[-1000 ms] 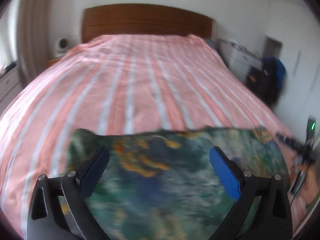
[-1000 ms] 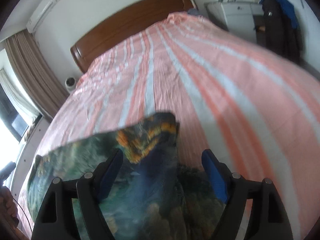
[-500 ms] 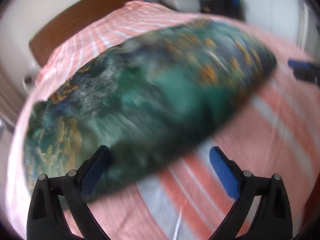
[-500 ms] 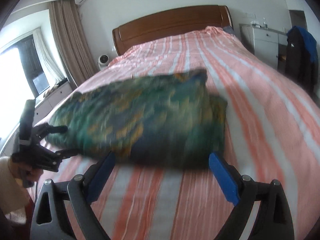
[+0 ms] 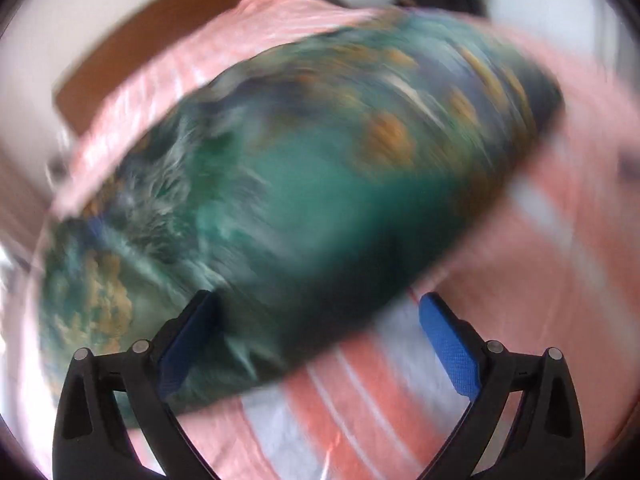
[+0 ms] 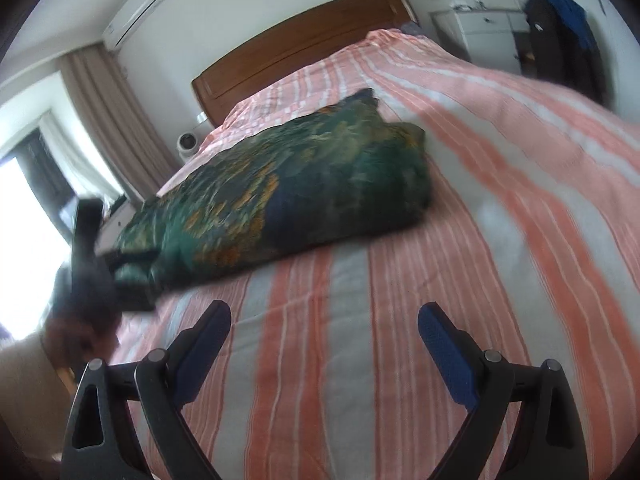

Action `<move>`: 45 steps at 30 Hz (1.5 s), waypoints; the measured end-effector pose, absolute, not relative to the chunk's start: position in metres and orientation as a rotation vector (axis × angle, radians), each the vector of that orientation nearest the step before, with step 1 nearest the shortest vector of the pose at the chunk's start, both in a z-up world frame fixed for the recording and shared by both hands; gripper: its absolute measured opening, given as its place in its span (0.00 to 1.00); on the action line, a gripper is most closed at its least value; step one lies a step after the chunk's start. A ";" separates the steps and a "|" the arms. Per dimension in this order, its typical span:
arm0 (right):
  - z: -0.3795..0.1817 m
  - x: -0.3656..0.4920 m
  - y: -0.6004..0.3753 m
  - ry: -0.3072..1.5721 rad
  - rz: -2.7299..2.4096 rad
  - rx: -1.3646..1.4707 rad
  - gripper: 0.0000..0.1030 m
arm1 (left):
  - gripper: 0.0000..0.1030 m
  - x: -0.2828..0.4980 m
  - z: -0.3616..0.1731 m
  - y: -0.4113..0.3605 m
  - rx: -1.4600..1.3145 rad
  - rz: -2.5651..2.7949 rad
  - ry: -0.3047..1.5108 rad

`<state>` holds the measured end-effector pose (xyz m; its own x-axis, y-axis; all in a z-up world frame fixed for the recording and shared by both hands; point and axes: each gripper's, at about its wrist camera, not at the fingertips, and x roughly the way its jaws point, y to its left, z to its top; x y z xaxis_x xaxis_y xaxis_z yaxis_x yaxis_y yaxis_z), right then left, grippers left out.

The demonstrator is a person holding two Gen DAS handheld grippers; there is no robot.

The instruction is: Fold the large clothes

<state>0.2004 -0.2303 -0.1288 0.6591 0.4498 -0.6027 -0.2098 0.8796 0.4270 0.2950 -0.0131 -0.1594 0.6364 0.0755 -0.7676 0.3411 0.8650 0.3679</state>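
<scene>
Fabric (image 6: 280, 192), green-patterned and folded, had been let go onto the striped bed (image 6: 500, 200) within the last second, both grippers' fingers (image 5: 448, 344) (image 6: 444, 360) left spread and empty, so this fold was judged finished.

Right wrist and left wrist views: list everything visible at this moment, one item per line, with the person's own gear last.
Folded garment: one, green-blue with orange print, lying on the bed toward its left side.
Bedspread: one, salmon with white stripes, covering the bed.
Headboard: one, brown wood, at the far end.
Air conditioner: one, white, high on the wall.
Curtain: one, beige, by the window.
Dresser: one, white, right of the bed.
Dark clothing: black and blue, hanging at far right.
Left gripper: blue pads, open, at the garment's near edge.
Right gripper: blue pads, open, over bare bedspread.
</scene>
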 end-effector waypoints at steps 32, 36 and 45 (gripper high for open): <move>-0.018 0.181 -0.031 0.254 0.474 -0.305 0.31 | 0.60 0.362 -0.002 -0.076 0.378 -0.297 1.077; -0.022 0.176 -0.022 0.258 0.485 -0.314 0.32 | 0.30 0.363 0.000 -0.058 0.313 -0.296 1.067; -0.007 0.130 -0.067 0.335 0.652 -0.083 0.85 | 0.28 0.384 0.051 0.059 0.046 -0.302 1.018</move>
<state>0.1296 -0.0672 -0.0067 0.7433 0.5814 -0.3308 -0.6079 0.7935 0.0288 0.3842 0.0588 0.0509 0.4873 -0.2271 -0.8432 0.2698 0.9575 -0.1020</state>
